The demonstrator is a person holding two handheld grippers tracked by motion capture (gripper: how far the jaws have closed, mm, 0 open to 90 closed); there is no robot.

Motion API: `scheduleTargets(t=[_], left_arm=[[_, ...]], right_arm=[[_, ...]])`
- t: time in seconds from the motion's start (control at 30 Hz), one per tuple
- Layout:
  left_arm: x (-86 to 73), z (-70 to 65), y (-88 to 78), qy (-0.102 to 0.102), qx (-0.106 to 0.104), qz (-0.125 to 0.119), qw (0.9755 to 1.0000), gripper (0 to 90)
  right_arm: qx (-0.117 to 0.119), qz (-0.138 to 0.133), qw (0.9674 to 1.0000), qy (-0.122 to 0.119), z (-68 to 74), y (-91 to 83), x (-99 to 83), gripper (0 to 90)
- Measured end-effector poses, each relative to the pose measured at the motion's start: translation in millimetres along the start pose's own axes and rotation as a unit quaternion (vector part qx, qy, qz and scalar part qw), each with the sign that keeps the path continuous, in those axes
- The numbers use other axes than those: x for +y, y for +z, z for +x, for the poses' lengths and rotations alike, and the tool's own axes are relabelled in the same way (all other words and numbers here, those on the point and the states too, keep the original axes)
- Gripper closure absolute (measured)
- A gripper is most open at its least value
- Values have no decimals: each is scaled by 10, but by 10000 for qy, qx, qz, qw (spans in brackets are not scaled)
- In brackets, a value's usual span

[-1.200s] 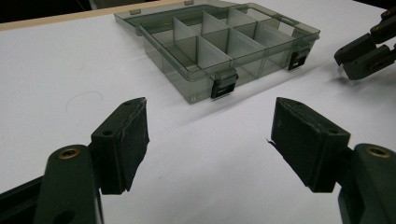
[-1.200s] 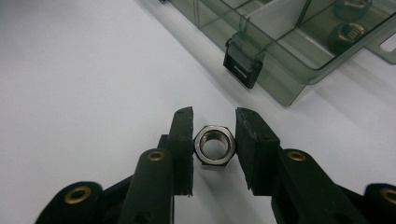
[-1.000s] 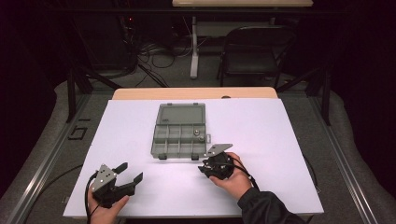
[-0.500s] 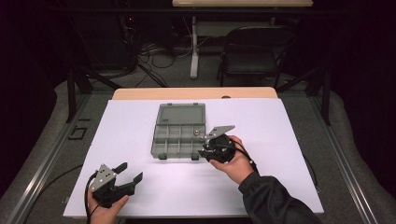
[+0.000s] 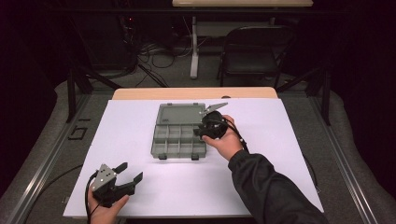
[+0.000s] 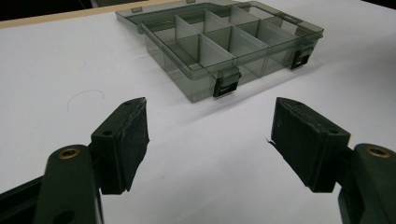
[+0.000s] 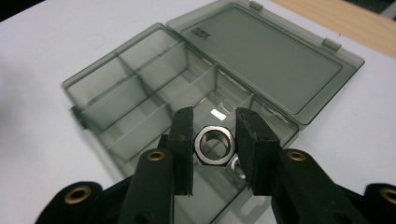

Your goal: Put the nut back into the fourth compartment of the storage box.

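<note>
A smoky clear compartment box [image 5: 179,136] lies open in the middle of the white table cover, its lid [image 5: 182,113] folded flat on the far side. My right gripper [image 5: 205,129] hovers over the box's right edge. In the right gripper view its jaws [image 7: 214,122] are shut on a steel hex nut [image 7: 214,145] above a near compartment of the box [image 7: 140,102]. Another bit of metal [image 7: 236,164] shows just below the nut. My left gripper [image 5: 129,173] rests at the front left, open and holding nothing, facing the box [image 6: 224,44] from a distance.
The white cover [image 5: 289,140] leaves broad bare room on both sides of the box. A wooden table edge [image 5: 196,93] runs along the far side. Beyond it stand a black chair [image 5: 254,51], a table leg and floor cables.
My right gripper has moved from in front of the box's near right corner, up and away from the person, to above its right side with the nut in it. The left gripper has stayed put.
</note>
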State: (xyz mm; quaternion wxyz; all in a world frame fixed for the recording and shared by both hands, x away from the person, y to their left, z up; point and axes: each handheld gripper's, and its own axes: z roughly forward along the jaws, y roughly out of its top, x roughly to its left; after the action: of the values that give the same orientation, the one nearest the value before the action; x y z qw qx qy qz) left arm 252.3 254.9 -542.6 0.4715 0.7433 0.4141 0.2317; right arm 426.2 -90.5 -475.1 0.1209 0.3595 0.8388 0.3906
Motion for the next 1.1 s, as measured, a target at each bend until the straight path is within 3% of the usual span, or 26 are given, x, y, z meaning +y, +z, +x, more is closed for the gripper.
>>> scheduleTargets(t=[0.13, 0.17, 0.27, 0.3, 0.33, 0.63, 0.67, 0.8, 0.83, 0.87, 1.07, 1.1], left_arm=[[-10, 6, -9, 1, 35, 31, 10000, 274], [-17, 10, -20, -41, 35, 2, 10000, 274], [-24, 14, -37, -45, 49, -20, 10000, 274], [-30, 14, -46, -49, 53, -11, 10000, 274], [-35, 15, -65, -60, 72, -18, 10000, 274], [-48, 7, -103, -53, 86, -36, 9999, 274], [-49, 6, -103, -60, 88, -31, 9999, 274], [-49, 4, -107, -45, 107, -12, 9999, 274], [-49, 4, -109, -26, 111, -11, 9999, 274], [-49, 4, -111, -22, 111, -10, 9999, 274], [-45, -5, -106, -25, 101, -30, 9999, 274], [-43, -6, -103, -21, 94, -36, 9999, 274]], right_arm=[[-191, 91, 9997, 106, -88, 182, -7, 680], [-230, 222, 9993, 168, -120, 258, -18, 680], [-233, 99, 9995, 189, -128, 365, -43, 680], [-260, 384, 9989, 123, -132, 373, -35, 680], [-326, 291, 9990, 123, -130, 453, -59, 680], [-317, 464, 9982, 206, -140, 547, -102, 672], [-293, 293, 9988, 253, -138, 565, -111, 650], [-335, 453, 9981, 229, -140, 502, -88, 596], [-339, 177, 9989, 287, -144, 490, -100, 577], [-374, 231, 9987, 270, -150, 454, -96, 564], [-434, -99, 9988, 196, -120, 291, -142, 516], [-432, -8, 9989, 160, -110, 236, -148, 507]])
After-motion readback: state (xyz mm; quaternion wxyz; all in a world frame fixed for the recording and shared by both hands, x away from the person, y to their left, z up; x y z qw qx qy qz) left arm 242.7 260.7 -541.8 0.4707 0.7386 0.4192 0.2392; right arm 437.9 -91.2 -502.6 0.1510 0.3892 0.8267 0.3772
